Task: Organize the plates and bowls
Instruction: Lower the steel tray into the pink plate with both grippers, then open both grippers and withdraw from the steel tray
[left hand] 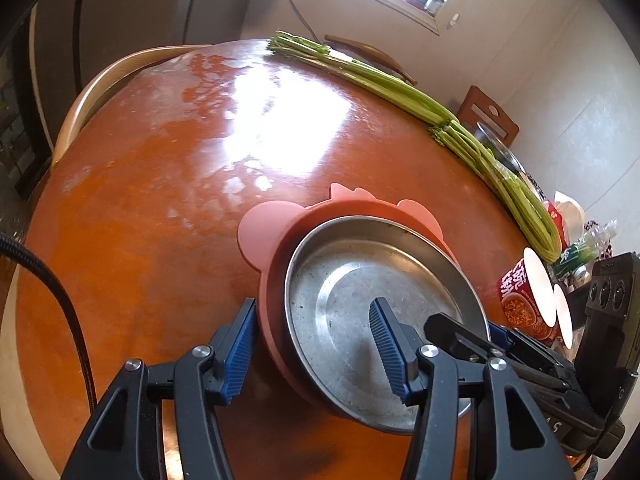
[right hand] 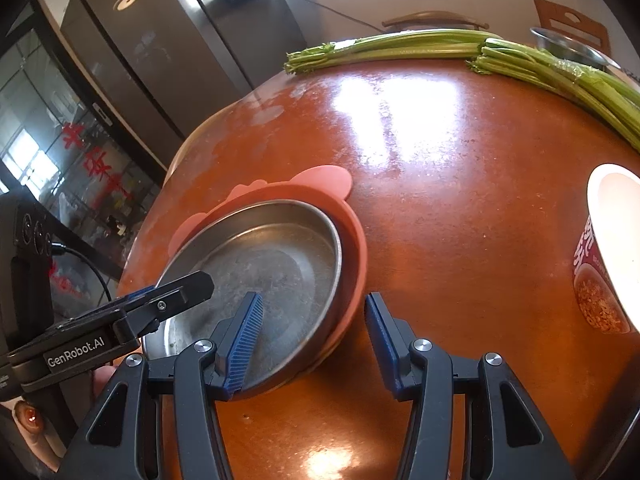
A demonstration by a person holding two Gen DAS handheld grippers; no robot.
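Two hand-held tools at a stacked pair of dishes on a round brown desk (left hand: 160, 208). A steel plate (left hand: 360, 320) sat nested inside a pink silicone plate (left hand: 264, 240) with ear-shaped tabs; the stack lay directly ahead of and between both tools, on the near part of the desk.

The left tool (left hand: 316, 344) stood with its jaws parted, straddling the stack's left rim: one blue pad outside the pink wall, the other over the steel floor. Neither pad visibly pressed on the rim. The right tool (right hand: 316, 344) mirrored this on the right rim, jaws likewise parted, one pad inside the steel plate, one outside over the bare desk, with no clamping visible.

The stack was round and had no true long axis; its ear tabs pointed away from both tools, toward the celery bundles (left hand: 400, 88) lying along the far edge. Both tools were about equally near, each at its own side.

Judgement: the coming move turned on each rim wall lying between the pads, so closing would grip opposite sides. An instant-noodle cup (right hand: 608, 256) stood well to the right of the right tool.
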